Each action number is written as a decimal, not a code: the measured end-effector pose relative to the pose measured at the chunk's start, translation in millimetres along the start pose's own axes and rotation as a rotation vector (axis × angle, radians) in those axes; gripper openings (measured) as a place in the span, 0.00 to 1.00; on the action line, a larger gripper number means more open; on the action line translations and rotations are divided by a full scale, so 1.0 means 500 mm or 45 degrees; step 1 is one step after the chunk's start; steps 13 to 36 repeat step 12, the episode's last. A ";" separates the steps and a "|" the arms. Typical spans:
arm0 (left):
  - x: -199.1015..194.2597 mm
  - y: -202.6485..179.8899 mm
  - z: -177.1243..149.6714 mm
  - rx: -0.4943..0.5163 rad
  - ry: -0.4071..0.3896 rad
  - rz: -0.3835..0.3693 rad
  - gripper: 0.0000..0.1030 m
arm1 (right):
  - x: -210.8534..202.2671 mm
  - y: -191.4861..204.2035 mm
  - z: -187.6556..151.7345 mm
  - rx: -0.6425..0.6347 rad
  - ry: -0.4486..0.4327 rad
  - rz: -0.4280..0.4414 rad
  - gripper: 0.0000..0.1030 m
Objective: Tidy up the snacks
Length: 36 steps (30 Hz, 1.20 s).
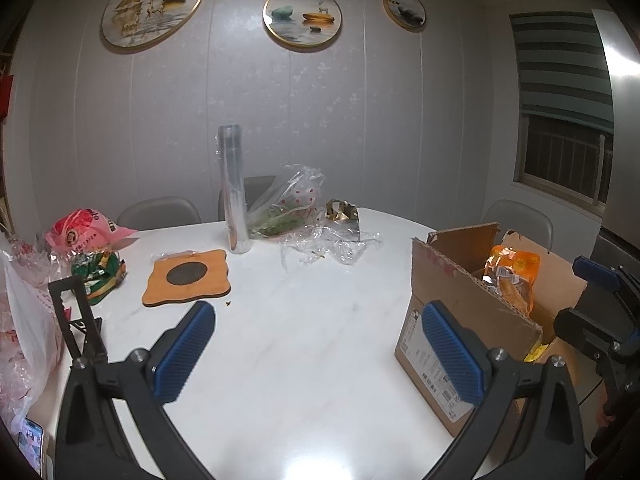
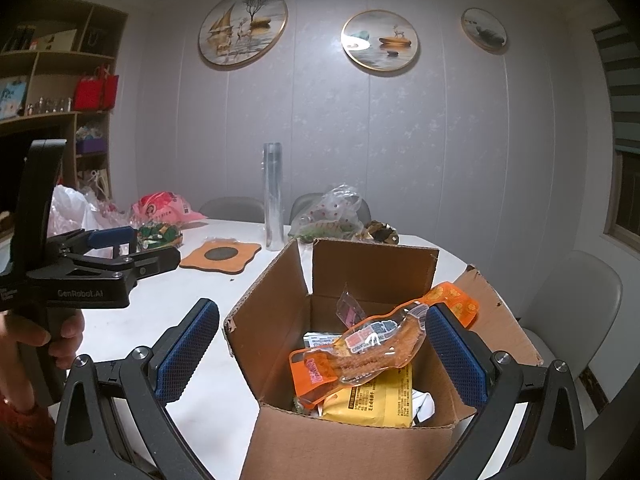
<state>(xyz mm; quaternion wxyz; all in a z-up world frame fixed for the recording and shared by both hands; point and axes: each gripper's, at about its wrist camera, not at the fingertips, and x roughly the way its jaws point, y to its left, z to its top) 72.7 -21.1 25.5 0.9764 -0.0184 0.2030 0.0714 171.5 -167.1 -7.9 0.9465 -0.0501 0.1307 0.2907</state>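
Gaping wide, empty: left tongs [image 1: 318,354], right tongs [image 2: 323,354]; one box [image 2: 360,452], three visible packets.

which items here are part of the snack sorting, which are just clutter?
Job:
cardboard box
orange snack pack
yellow snack pack
green snack bag
pink snack bag

Lying about:
orange coaster
clear tube
crumpled plastic wrap
phone

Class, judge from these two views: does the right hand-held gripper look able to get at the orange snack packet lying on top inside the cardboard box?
Probably yes. The right hand-held gripper is open just above the cardboard box, whose flaps stand open, and the orange snack packet lies uppermost with nothing covering it.
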 end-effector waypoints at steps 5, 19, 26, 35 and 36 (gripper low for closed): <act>0.000 -0.005 -0.002 0.004 0.003 -0.009 0.99 | 0.003 0.003 0.000 -0.002 0.001 0.001 1.00; 0.002 -0.007 -0.003 0.001 0.011 -0.015 0.99 | 0.003 0.003 0.000 0.000 0.001 0.001 1.00; 0.002 -0.007 -0.003 0.001 0.011 -0.015 0.99 | 0.003 0.003 0.000 0.000 0.001 0.001 1.00; 0.002 -0.007 -0.003 0.001 0.011 -0.015 0.99 | 0.003 0.003 0.000 0.000 0.001 0.001 1.00; 0.002 -0.007 -0.003 0.001 0.011 -0.015 0.99 | 0.003 0.003 0.000 0.000 0.001 0.001 1.00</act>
